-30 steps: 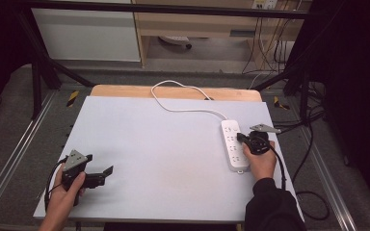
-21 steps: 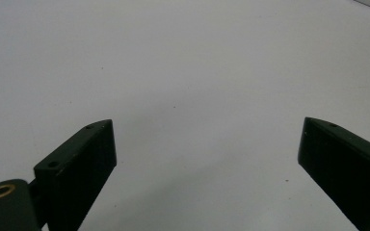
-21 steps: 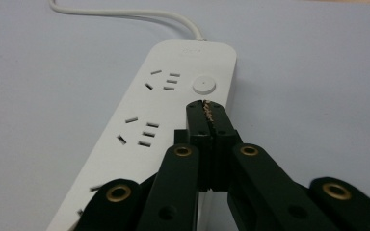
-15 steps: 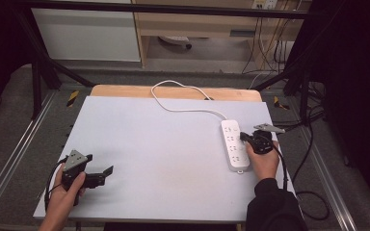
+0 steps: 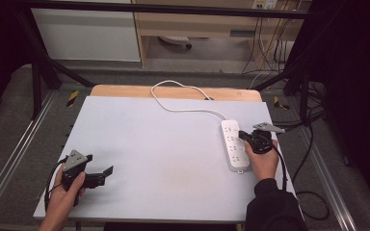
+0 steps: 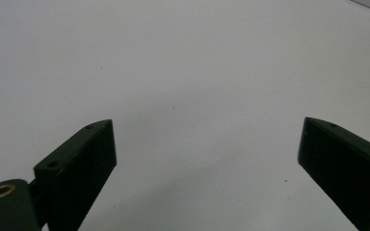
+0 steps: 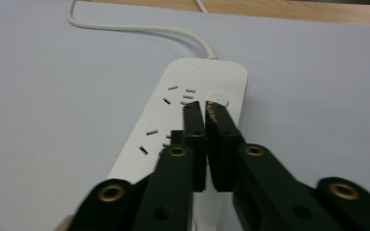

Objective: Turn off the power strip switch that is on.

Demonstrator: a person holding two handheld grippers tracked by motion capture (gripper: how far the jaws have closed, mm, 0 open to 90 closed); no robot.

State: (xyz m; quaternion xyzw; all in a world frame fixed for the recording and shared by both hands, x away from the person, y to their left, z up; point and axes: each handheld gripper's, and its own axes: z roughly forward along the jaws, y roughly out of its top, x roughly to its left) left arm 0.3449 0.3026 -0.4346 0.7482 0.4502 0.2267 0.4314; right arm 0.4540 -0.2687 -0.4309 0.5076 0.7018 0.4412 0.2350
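power strip [image 5: 234, 144]: we see it white, flat near the table [image 5: 164, 144] right edge, cord [image 5: 183, 103] looping to the far edge.
right gripper [image 5: 244, 137]: jaws together, just starting to part, nothing between; tips over the strip's round button [image 7: 219, 101], contact unclear to us.
left gripper [image 5: 107, 171]: near-left corner, jaws wide apart over bare table, holding nothing.

Hand-held gripper [image 7: 205, 107], jaws nearly together, tips over white power strip [image 7: 173, 125] near its round button [image 7: 220, 99].
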